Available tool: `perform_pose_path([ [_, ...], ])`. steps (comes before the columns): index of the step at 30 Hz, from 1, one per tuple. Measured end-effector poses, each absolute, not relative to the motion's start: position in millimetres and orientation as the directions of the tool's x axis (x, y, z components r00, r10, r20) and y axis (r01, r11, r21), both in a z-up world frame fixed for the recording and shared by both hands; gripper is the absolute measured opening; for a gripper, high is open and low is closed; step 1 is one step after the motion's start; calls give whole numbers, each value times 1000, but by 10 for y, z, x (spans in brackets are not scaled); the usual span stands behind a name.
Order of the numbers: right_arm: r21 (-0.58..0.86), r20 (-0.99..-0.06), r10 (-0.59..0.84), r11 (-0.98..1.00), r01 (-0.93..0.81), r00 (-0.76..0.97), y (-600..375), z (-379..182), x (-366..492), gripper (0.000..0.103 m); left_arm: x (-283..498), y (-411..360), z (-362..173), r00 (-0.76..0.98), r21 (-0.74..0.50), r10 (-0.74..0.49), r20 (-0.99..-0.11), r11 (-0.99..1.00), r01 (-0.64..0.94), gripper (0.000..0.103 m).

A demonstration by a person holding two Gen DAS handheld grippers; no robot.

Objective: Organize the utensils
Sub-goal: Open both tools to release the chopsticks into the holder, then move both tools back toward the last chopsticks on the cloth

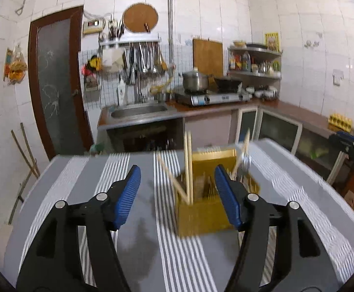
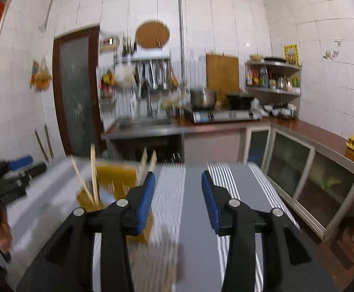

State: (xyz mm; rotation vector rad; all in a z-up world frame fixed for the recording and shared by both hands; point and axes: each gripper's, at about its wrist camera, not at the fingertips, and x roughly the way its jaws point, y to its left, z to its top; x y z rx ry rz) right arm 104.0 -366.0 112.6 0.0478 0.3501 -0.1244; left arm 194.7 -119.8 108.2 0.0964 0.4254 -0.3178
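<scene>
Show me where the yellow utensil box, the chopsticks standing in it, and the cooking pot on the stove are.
yellow utensil box (image 1: 201, 219): left wrist view, its front wall.
chopsticks (image 1: 189, 168): left wrist view, mid-shaft of the upright pair.
cooking pot (image 1: 195, 80): left wrist view, its steel side.

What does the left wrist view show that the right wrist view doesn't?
Only the left wrist view shows a metal spoon standing in the yellow utensil holder, between the open left gripper. Only the right wrist view shows the left gripper from outside, and the open right gripper over bare striped tablecloth, the holder off to its left. Both show wooden chopsticks upright in the holder.
</scene>
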Motion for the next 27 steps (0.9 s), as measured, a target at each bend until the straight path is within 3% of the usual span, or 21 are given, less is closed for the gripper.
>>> perform_pose_path([
  [7, 72, -599, -70, 987, 141, 797, -3751, 171, 917, 40, 1725, -1274, 386, 749, 9, -298, -592, 927, 376, 62],
  [19, 72, -783, -19, 990, 120, 622, -3594, -655, 1510, 37, 2001, -1727, -276, 588, -21, -301, -751, 901, 434, 62],
  [22, 42, -807, -26, 994, 100, 589, -3514, -769, 1599, 28, 2091, -1834, -361, 566, -20, -297, -769, 897, 442, 62],
  [24, 3, -815, -56, 995, 102, 577, -3525, -810, 1657, 11, 2125, -1889, -402, 556, -17, -290, -779, 896, 444, 62],
  [27, -14, -821, -68, 995, 99, 566, -3603, -787, 1687, 6, 2172, -2035, -480, 534, -1, -282, -797, 885, 466, 62],
])
